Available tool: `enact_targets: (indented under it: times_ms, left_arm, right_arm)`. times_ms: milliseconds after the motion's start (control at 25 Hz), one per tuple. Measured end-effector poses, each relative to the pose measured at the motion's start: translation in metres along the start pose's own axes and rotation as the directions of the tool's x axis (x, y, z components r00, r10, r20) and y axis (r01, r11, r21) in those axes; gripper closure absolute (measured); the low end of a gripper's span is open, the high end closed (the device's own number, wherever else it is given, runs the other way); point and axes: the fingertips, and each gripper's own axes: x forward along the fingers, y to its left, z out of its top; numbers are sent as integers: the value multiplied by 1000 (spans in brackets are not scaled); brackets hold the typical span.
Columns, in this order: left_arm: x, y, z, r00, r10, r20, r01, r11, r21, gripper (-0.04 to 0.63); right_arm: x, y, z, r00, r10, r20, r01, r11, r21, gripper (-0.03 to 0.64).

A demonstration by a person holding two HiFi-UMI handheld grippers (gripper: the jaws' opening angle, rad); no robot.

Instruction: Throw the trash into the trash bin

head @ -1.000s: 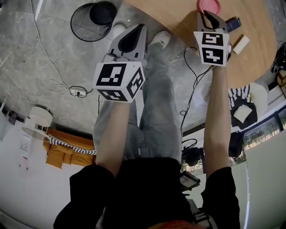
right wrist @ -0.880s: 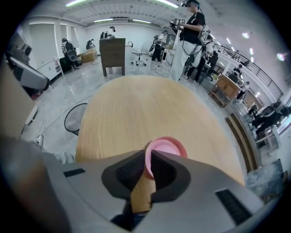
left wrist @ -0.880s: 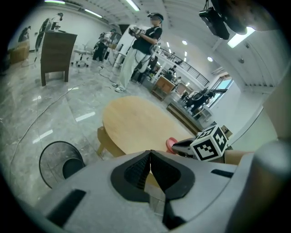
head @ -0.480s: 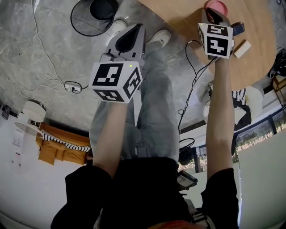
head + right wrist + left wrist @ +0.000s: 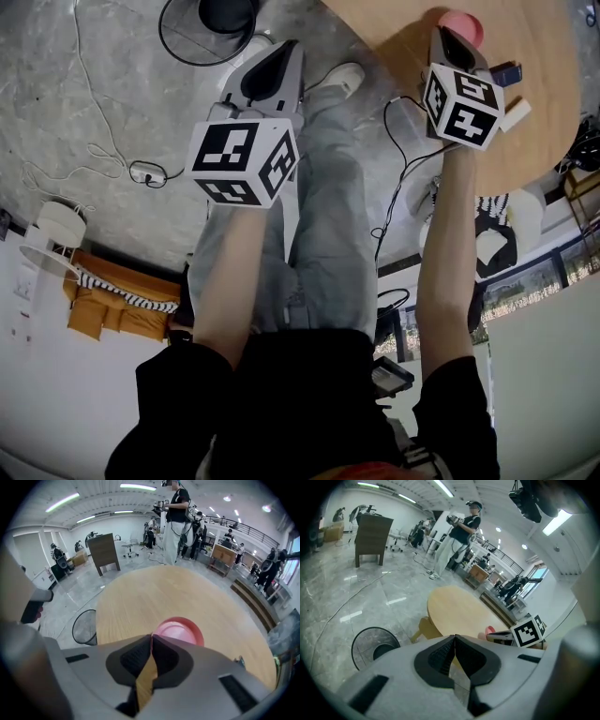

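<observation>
The black wire trash bin (image 5: pixel 208 26) stands on the grey floor at the top of the head view, left of the round wooden table (image 5: pixel 394 37). It also shows in the left gripper view as the bin (image 5: pixel 375 647) and in the right gripper view as the bin (image 5: pixel 85 627). A pink round dish (image 5: pixel 465 24) lies on the table. My right gripper (image 5: pixel 440 32) hangs over the table just short of the pink dish (image 5: pixel 181 630), shut and empty. My left gripper (image 5: pixel 287 58) is over the floor between bin and table, jaws (image 5: pixel 454 637) shut with nothing in them.
A small dark object (image 5: pixel 506 72) and a white block (image 5: pixel 517 113) lie on the table right of the right gripper. Cables and a power strip (image 5: pixel 141 172) trail over the floor. The holder's legs and white shoes (image 5: pixel 343 79) are below. People stand far off (image 5: pixel 461 531).
The right gripper has rolled and shifted right over the table, near the pink dish. The left gripper has drifted a little; the bin now sits higher, partly cut by the top edge.
</observation>
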Motion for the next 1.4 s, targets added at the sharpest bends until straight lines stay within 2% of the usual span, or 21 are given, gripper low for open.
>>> enact_targets:
  times_ms: [240,600,840,1120,1400]
  left_arm:
    - [-17,31,9,999,35,38,-34,999,-40,586]
    - [-50,92,14,987,134,93,-121,984,-134,586]
    - [-75,142,9,968,227,111,-200,956,-213,586]
    - [-104,194,-7,940,326,105,-281,910,-304,586]
    - [-118,228,-23,925,369,85,-315,874,-370,586]
  right_arm:
    - [-8,56,29,992,91,85,-94,995,24,603]
    - [-9,141,67,965,225,135,-233,971,47,603]
    - [-2,211,83,928,352,122,-357,934,27,603]
    - [21,290,84,881,470,56,-469,883,-32,603]
    - [53,346,68,835,550,-14,-550,835,-30,603]
